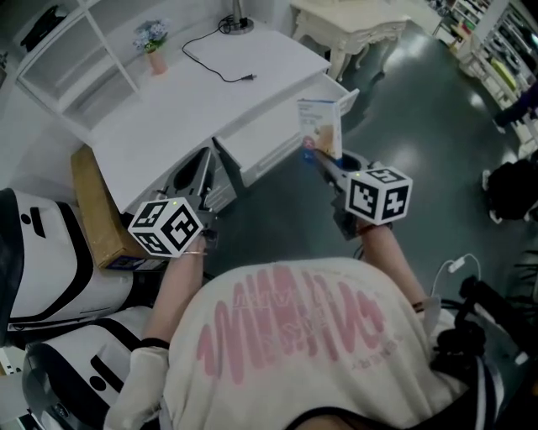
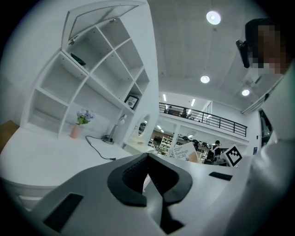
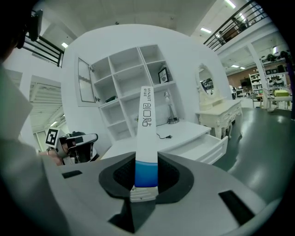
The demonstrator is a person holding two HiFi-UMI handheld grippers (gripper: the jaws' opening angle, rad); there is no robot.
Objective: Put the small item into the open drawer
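My right gripper (image 1: 324, 159) is shut on a small flat bandage box (image 1: 320, 126), white with a blue lower end, held upright just in front of the open white drawer (image 1: 267, 134) of the desk. In the right gripper view the box (image 3: 146, 129) stands edge-on between the pads, with the drawer (image 3: 203, 148) further off to the right. My left gripper (image 1: 202, 172) hovers at the desk's front left corner, left of the drawer. Its jaws (image 2: 148, 171) are shut with nothing between them, and the box (image 2: 183, 151) shows far off in the left gripper view.
On the white desk top (image 1: 168, 109) stand a pink vase with flowers (image 1: 155, 52), a black cable (image 1: 214, 63) and a lamp base (image 1: 238, 23). A white shelf unit (image 1: 67, 59) lines the back. A cardboard box (image 1: 97, 210) leans at the left. A cream dressing table (image 1: 353, 25) stands beyond.
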